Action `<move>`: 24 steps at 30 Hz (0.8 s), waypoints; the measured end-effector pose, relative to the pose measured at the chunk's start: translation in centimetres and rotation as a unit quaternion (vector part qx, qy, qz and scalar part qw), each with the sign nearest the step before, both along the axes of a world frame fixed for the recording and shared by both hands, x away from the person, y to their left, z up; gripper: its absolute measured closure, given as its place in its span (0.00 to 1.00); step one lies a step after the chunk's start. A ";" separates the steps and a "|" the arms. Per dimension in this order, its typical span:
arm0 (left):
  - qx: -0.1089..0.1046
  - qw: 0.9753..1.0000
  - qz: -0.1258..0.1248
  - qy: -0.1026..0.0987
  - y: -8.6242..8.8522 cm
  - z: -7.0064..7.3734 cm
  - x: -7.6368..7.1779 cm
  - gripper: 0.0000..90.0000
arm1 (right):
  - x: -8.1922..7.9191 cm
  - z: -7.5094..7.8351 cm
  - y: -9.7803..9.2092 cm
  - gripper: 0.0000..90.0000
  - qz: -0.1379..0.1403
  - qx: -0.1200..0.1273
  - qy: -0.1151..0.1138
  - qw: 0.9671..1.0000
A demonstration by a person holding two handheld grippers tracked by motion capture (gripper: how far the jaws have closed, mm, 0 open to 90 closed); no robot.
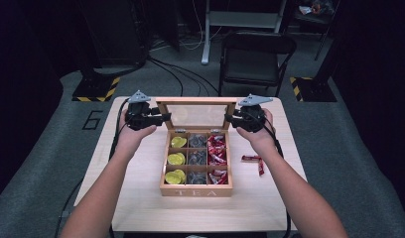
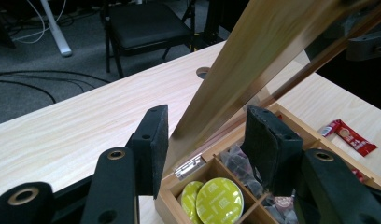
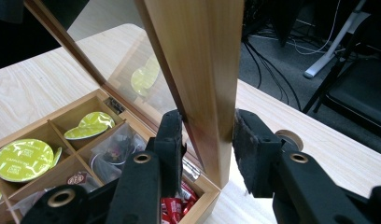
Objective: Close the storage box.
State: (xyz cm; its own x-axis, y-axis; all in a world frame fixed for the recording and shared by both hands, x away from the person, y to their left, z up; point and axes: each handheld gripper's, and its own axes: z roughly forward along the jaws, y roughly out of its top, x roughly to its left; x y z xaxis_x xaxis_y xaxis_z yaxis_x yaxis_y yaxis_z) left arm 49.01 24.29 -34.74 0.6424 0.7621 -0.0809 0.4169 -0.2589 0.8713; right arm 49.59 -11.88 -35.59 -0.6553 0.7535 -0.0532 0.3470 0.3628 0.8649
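Fingers: left gripper (image 2: 205, 135) has its pads (image 2: 157, 140) apart, straddling the left side rail of the lid (image 2: 254, 60). There's a visible gap on the right pad side; whether the left pad touches the wood I can't tell. Right gripper (image 3: 208, 140) is the same story on the other rail: pads (image 3: 172, 135) spread, the wooden edge stands between them, the left pad sits just beside or against it, and there's a gap to the right pad.

High view: tea box (image 1: 196, 191) sits centre frame on the light wooden table (image 1: 141, 198), "TEA" on its front wall. The lid, with a glass pane in a wood frame, stands raised at the back of the box, roughly upright with a slight tilt. Left gripper (image 1: 163, 118) is at the lid's left edge, right gripper (image 1: 229, 118) at its right edge, both at mid-height of the frame. The hands and forearms come up from the bottom of the frame.

Box contents, nine compartments:
- left column: yellow-green capsules (image 1: 175, 159)
- middle column: dark clear-wrapped sachets (image 1: 196, 158)
- right column: red packets (image 1: 218, 148)

Loose red packets (image 1: 255, 161) lie on the table right of the box, apart from it, below the right hand.

Left gripper view: hinge (image 2: 191, 166) at the lid's base, lower centre, above a green capsule.

Background, top of the high view: black folding chair (image 1: 255, 54) behind the table, cables on the grey floor.
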 end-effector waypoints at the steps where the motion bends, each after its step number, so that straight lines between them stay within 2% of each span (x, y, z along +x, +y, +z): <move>1: 0.001 1.000 -0.001 -0.002 0.0 0.1 -0.1 0.56 | -0.1 -0.1 0.0 0.70 0.003 -0.001 -0.003 1.000; 14: -0.001 1.000 -0.007 -0.009 0.5 0.7 -2.7 0.56 | -2.0 -0.9 -0.2 0.68 0.009 0.001 -0.005 1.000; 16: 0.006 1.000 -0.010 -0.012 0.5 0.7 -3.1 0.56 | -2.3 -1.1 -0.2 0.68 0.009 0.001 -0.008 1.000; 19: 0.001 1.000 -0.015 -0.018 0.4 0.7 -3.7 0.56 | -2.7 -1.4 -0.2 0.67 0.009 0.002 -0.009 1.000; 24: 0.008 0.999 -0.022 -0.030 0.5 0.9 -5.0 0.59 | -3.1 -1.7 -0.3 0.67 0.013 -0.001 -0.014 1.000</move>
